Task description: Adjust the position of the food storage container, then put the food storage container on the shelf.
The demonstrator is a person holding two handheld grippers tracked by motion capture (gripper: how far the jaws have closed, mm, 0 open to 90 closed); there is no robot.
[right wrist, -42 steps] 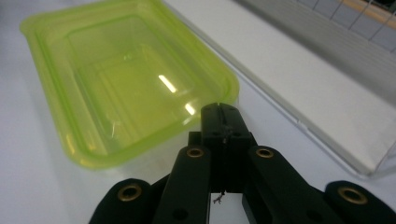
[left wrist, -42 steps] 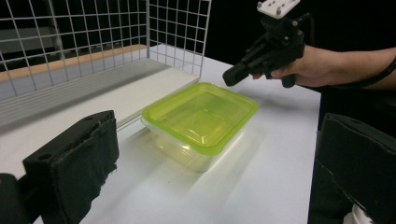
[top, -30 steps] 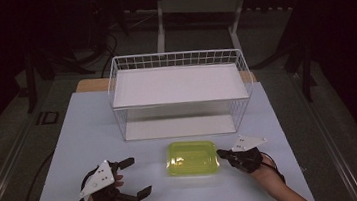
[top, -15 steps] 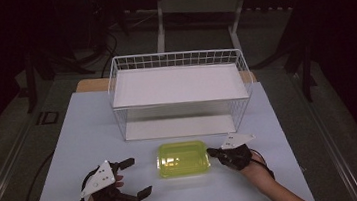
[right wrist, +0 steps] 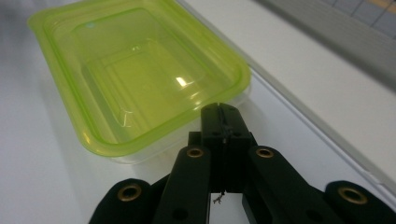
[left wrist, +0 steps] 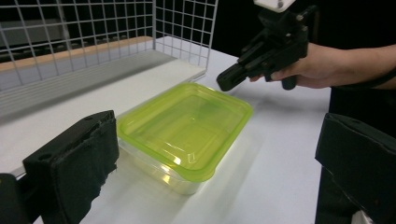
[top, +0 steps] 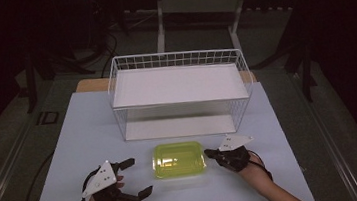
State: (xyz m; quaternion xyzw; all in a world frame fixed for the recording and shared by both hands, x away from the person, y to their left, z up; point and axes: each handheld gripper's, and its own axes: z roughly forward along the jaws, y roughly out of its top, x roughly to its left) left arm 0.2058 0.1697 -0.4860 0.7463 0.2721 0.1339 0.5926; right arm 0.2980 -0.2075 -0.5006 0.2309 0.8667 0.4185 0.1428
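The box has slid toward the left gripper over the last second, and the right gripper has travelled with it. A second ago the box lay farther to the right on the tabletop, with the right gripper just off its right edge; now it sits more centrally, in front of the wire basket, and the right gripper's tip touches or all but touches its near right corner. In the right gripper view the two jaws are pressed flat together with nothing between them, their joined tip right at the box's lid rim. So this reads as a push with a closed gripper, not a grasp.

The left gripper has not moved in that time. It rests on the tabletop with jaws spread wide. In the left gripper view the box lies ahead between its two jaws but clear of both, and the right gripper shows beyond the box's far corner.

My judgement is that the push is bringing the box within the left gripper's reach, or squaring it up before a lift toward the basket. The box is not yet held by either gripper, so a grasp remains to be made.
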